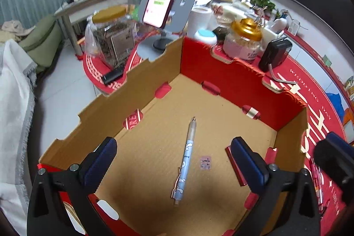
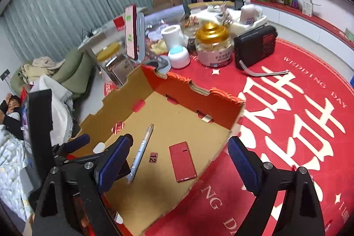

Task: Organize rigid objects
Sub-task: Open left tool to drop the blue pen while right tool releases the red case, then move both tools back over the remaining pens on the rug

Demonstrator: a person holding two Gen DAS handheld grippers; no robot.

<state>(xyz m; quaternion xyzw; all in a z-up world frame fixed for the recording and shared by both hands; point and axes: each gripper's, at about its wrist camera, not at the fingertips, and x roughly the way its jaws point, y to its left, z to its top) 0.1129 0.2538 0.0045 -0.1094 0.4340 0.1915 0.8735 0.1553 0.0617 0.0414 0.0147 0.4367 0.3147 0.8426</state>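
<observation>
Red cloth with white lettering covers your desk [image 2: 298,103], and the open cardboard box [image 1: 221,72] sits on it at its near-left part. Inside the box you already have a pen [image 1: 188,156] lying near the middle of the floor, tip toward twelve o'clock, a small numbered tag [image 2: 153,157] just beside it at three o'clock, and a flat red case [image 2: 182,160] further toward three. Your left hand-held gripper [image 1: 174,160] hangs over the pen with jaws spread wide and nothing between the pads; your right hand-held gripper [image 2: 179,165] is likewise open and empty. Red pens [image 1: 317,183] still lie outside the box on the cloth at three o'clock, so I judge sorting is partly done.
</observation>
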